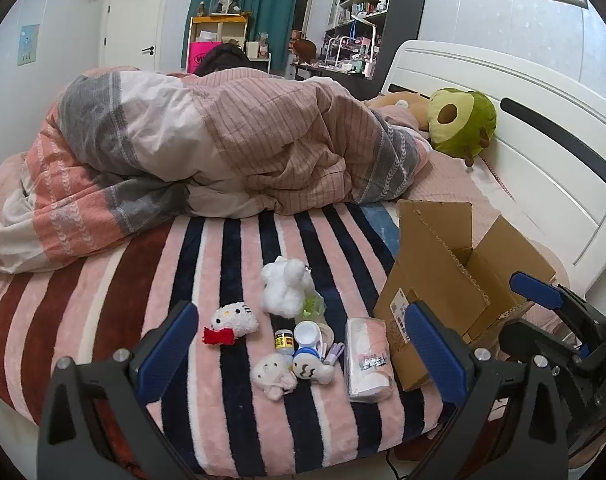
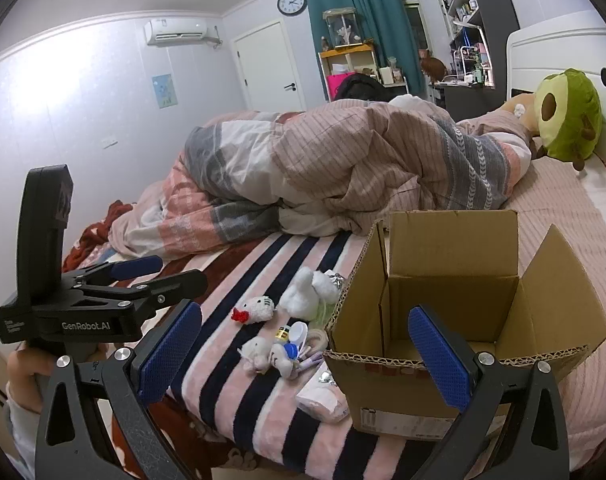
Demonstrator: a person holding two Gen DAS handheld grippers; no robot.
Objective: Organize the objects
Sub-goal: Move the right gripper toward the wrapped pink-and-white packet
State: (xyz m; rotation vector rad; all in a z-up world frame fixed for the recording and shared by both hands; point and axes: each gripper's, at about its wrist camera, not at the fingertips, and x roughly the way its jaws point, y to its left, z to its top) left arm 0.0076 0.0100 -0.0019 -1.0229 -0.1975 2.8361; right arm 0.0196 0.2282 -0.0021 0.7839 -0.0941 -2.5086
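Observation:
A pile of small items lies on the striped blanket (image 1: 207,280): a Hello Kitty plush (image 1: 233,320), a white fluffy plush (image 1: 285,288), a small bottle (image 1: 284,340), a white plush (image 1: 273,374), a blue-white toy (image 1: 311,368) and a tissue pack (image 1: 369,360). An open, empty cardboard box (image 2: 451,300) stands right of them. My left gripper (image 1: 303,348) is open, hovering before the pile. My right gripper (image 2: 307,348) is open, hovering at the box's near left corner. The Hello Kitty (image 2: 257,309) and tissue pack (image 2: 323,400) also show in the right wrist view.
A crumpled duvet (image 1: 223,144) covers the far half of the bed. A green avocado plush (image 1: 461,120) leans on the white headboard (image 1: 543,152). The bed's near edge lies just below the grippers. Shelves, a desk and a door stand at the back.

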